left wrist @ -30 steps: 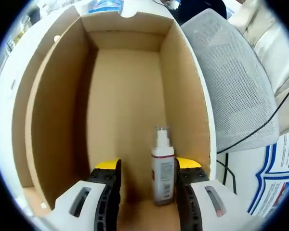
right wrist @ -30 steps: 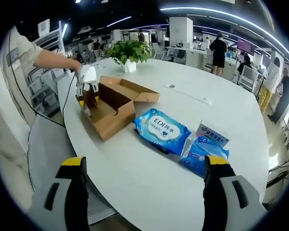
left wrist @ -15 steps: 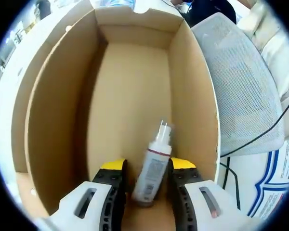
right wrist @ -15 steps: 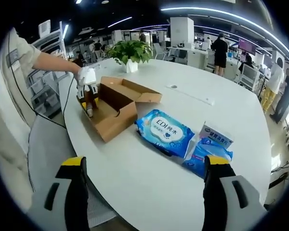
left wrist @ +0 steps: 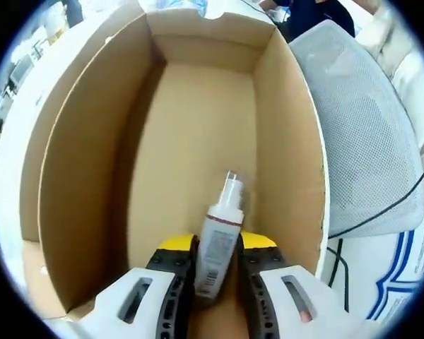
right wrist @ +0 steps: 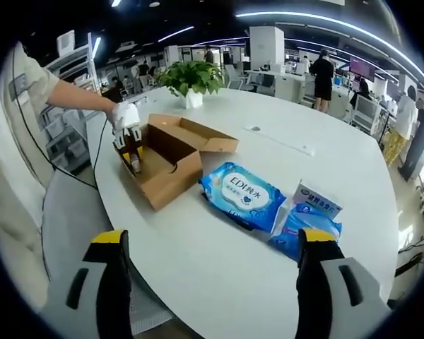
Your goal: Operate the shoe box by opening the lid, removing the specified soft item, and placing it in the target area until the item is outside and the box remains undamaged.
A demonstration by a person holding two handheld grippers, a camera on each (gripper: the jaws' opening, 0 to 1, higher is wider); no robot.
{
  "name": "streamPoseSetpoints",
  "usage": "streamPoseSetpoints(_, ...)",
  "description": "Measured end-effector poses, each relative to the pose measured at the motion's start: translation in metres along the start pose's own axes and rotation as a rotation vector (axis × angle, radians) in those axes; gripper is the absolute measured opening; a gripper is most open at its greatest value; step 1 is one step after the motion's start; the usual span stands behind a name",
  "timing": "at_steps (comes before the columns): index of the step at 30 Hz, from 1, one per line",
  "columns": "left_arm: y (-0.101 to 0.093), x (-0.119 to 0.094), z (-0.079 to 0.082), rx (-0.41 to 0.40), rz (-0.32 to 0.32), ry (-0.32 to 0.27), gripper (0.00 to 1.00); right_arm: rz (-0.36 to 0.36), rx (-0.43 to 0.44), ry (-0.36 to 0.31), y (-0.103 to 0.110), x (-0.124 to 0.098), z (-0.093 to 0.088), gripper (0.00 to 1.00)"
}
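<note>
Gripping: left gripper (left wrist: 216, 248) pinches the spray bottle (left wrist: 218, 241) between its 2 yellow-tipped jaws.
Bottle place: inside the open shoe box (right wrist: 171, 157), at its near end.
Box place: desk's (right wrist: 325, 162) left edge.
Right gripper (right wrist: 210, 256): jaws spread, hanging above the desk's near edge.

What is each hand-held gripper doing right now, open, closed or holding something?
Left hand-held gripper: closed on the small white bottle inside the open shoe box.
Right hand-held gripper: open, holding nothing, above the white table.

Shoe box (left wrist: 92, 148) walls hem the spray bottle (left wrist: 217, 244) on both sides; the floor beyond lies bare.
</note>
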State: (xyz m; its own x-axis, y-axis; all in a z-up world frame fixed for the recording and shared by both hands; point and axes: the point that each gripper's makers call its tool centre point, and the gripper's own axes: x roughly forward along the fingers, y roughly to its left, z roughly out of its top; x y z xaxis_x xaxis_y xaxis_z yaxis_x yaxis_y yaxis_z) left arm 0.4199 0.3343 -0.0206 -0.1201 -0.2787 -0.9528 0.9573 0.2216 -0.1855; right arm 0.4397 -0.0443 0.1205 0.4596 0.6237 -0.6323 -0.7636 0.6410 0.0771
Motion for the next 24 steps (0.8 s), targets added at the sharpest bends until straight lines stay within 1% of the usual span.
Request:
streamPoseSetpoints(2,-0.002,-0.001,0.005,-0.027,-0.005,-0.016,0.18,-0.001,0.003,-0.002,0.0,0.0,0.0,0.94)
streamPoseSetpoints(7,-0.001,-0.003,0.007,-0.053,0.006,-0.017,0.16,-0.001,0.004,-0.012,0.002,-0.001,0.002,0.93)
streamPoseSetpoints(16,-0.003,-0.015,0.016,-0.052,0.043,-0.046,0.16,0.007,0.0,-0.049,0.004,-0.003,0.009,0.91)
streamPoseSetpoints(21,-0.003,-0.022,0.021,-0.069,0.057,-0.069,0.16,0.014,-0.02,-0.076,0.008,-0.004,0.015,0.89)
streamPoseSetpoints(24,-0.003,-0.027,0.025,-0.067,0.071,-0.09,0.16,0.024,-0.043,-0.106,0.011,-0.004,0.021,0.86)
